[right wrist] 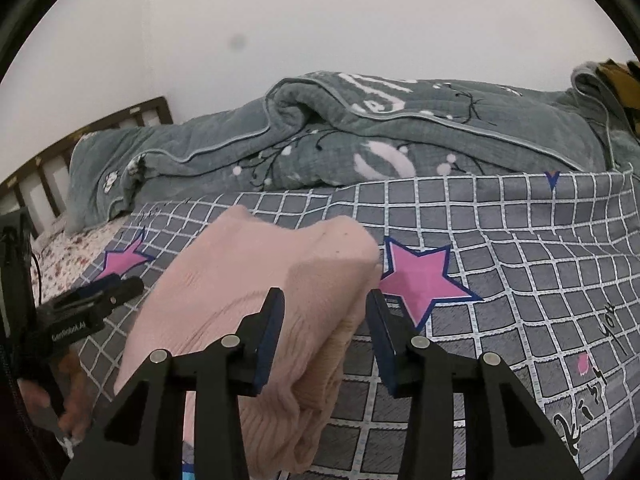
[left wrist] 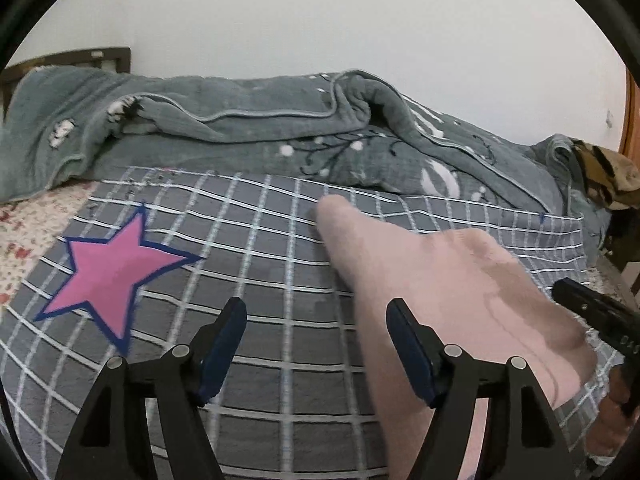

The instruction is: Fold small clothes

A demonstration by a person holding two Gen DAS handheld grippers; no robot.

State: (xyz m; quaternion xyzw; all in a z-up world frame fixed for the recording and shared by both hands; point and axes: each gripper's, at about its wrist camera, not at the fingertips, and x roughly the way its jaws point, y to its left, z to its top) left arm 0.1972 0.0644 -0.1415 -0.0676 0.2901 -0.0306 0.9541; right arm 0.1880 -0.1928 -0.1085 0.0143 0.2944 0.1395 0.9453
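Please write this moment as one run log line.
stage: folding | item: pink garment folded on checked sheet | left gripper: open, empty | right gripper: open, garment between jaws

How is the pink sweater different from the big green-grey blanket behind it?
The pink sweater is plain, small and folded flat; the blanket is grey-green with white patterns, much larger and lies rumpled in a heap. The sweater sits near the tools, the blanket back by the wall. Both are soft and rest on the bed.

The pink garment (right wrist: 256,300) runs off the bottom edge in both views, so its near end stays unseen. The left gripper (right wrist: 116,286) shows side-on in the right view, its gap untellable. Writing on the checked sheet (right wrist: 520,280) is cut at the rim.
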